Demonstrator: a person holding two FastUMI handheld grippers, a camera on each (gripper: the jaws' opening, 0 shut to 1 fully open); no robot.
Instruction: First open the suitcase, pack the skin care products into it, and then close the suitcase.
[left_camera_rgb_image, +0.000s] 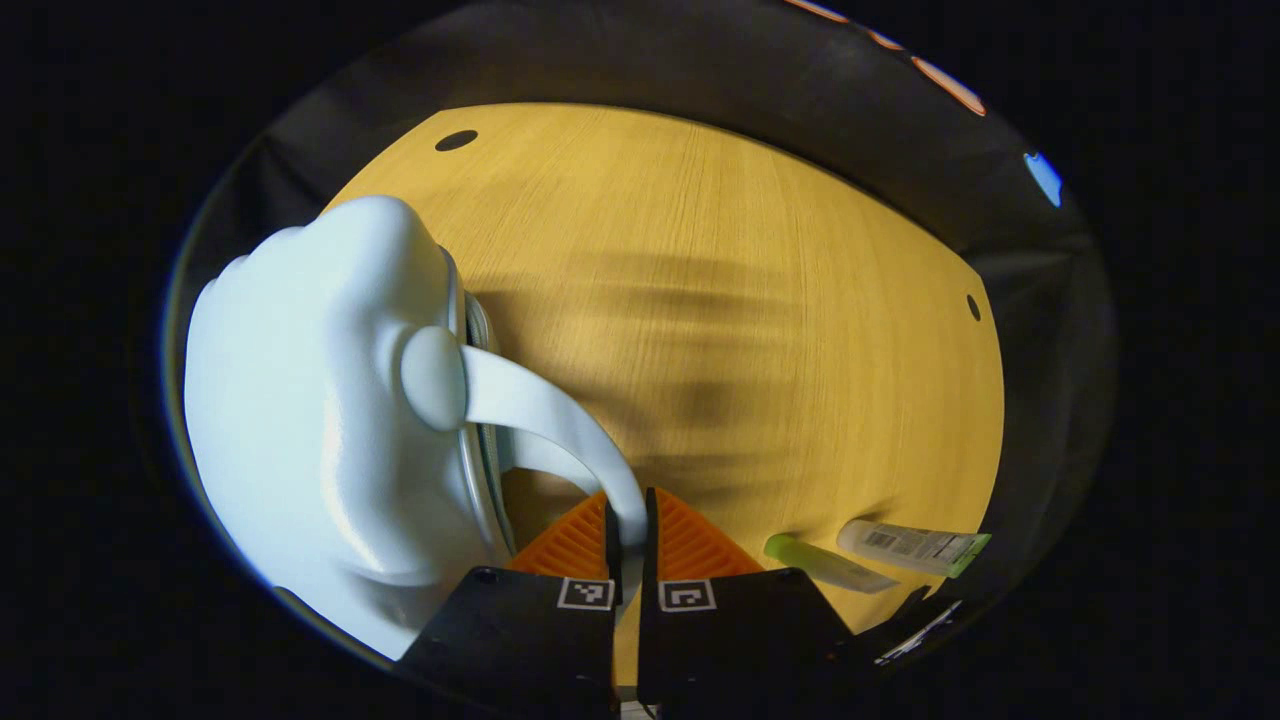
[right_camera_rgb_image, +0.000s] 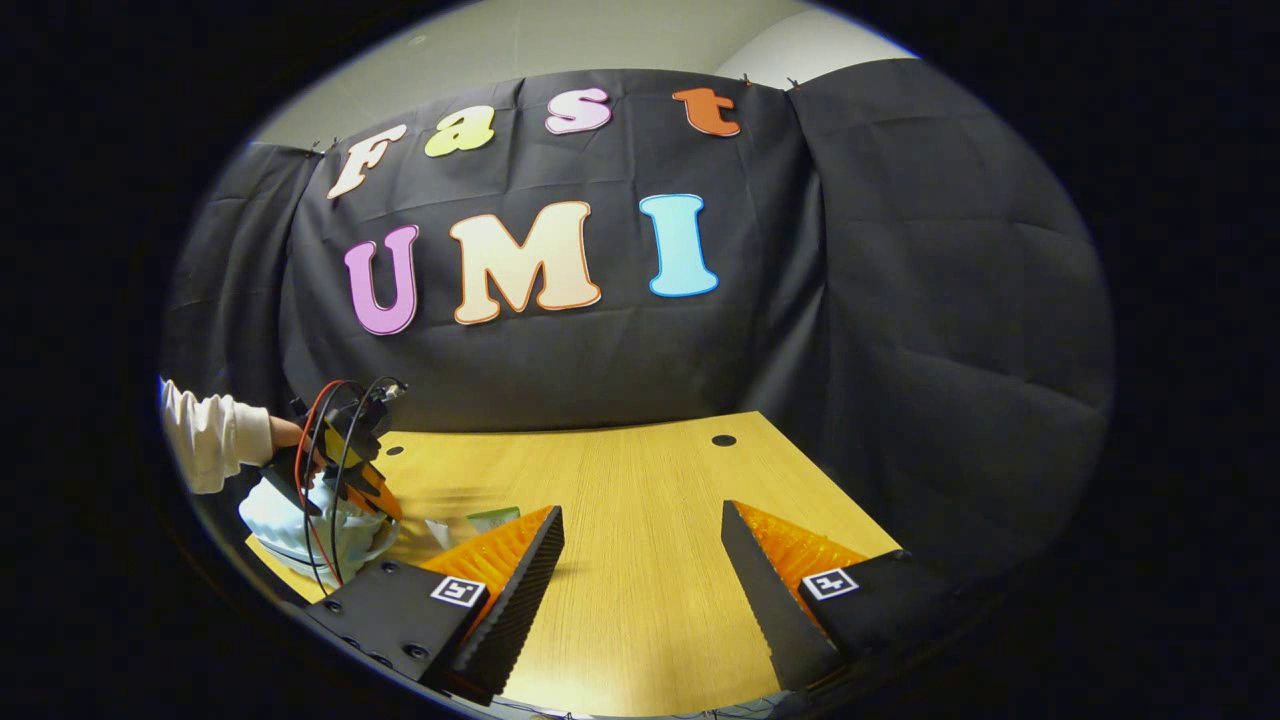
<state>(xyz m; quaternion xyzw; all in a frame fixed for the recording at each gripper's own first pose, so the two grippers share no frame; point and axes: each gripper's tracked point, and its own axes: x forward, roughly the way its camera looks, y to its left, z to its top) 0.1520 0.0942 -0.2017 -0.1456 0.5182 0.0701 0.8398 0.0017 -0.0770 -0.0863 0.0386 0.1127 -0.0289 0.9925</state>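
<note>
A pale blue hard-shell suitcase lies at the left of the left gripper view, its two shells together along a grey seam. Its curved handle arches down to my left gripper, which is shut on the handle's end. Two skin care tubes lie on the table at lower right, a green one and a white one with a green end. In the right gripper view my right gripper hangs open above the table, holding nothing. Far left there, a hand holds the left gripper at the suitcase.
The wooden table has small dark holes near its corners. Black cloth walls close in behind it. A white sleeve reaches in from the left in the right gripper view, with red and black cables on the left gripper.
</note>
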